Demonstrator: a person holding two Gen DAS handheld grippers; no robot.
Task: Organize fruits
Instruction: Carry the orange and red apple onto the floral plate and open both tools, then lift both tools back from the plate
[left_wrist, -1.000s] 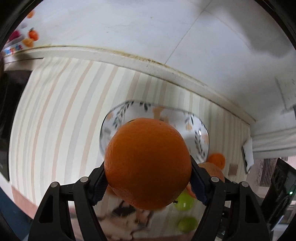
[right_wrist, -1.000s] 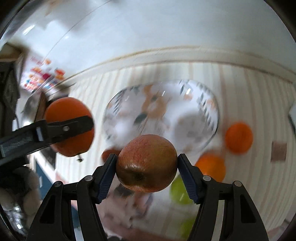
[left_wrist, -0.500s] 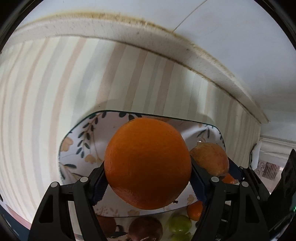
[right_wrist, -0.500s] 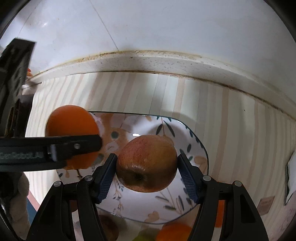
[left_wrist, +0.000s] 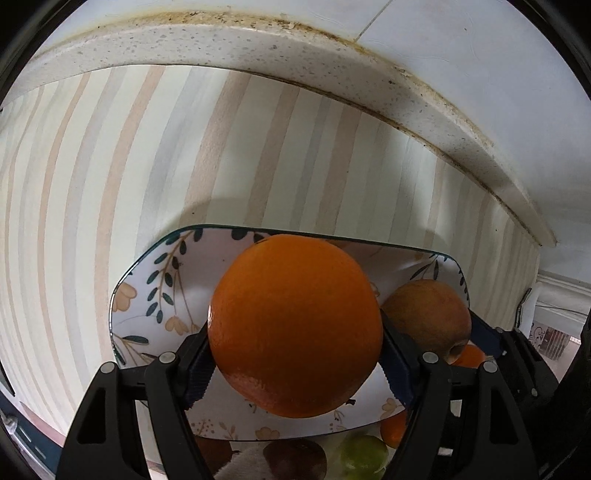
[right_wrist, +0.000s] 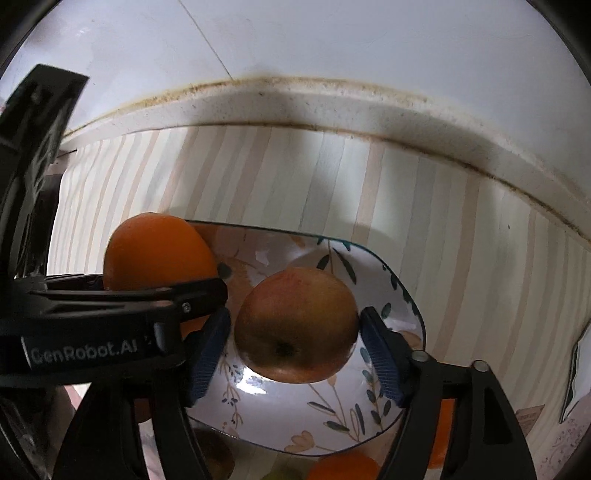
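Left gripper (left_wrist: 295, 354) clamped a glossy, dimpled orange (left_wrist: 295, 325) over the floral plate (left_wrist: 147, 295) ahead; right gripper (right_wrist: 295, 343), alongside it, pinched a reddish-yellow apple (right_wrist: 295, 325), dark calyx facing back, above that same plate.

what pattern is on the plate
White plate with a dark rim, painted with dark green leafy sprigs and peach flowers; clearest in the right wrist view.

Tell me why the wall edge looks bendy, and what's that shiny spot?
Left wrist view: the fisheye lens bows the counter ledge into an arc. Right wrist view: same curve, and the bright patch is light glaring off the floral plate under the apple.
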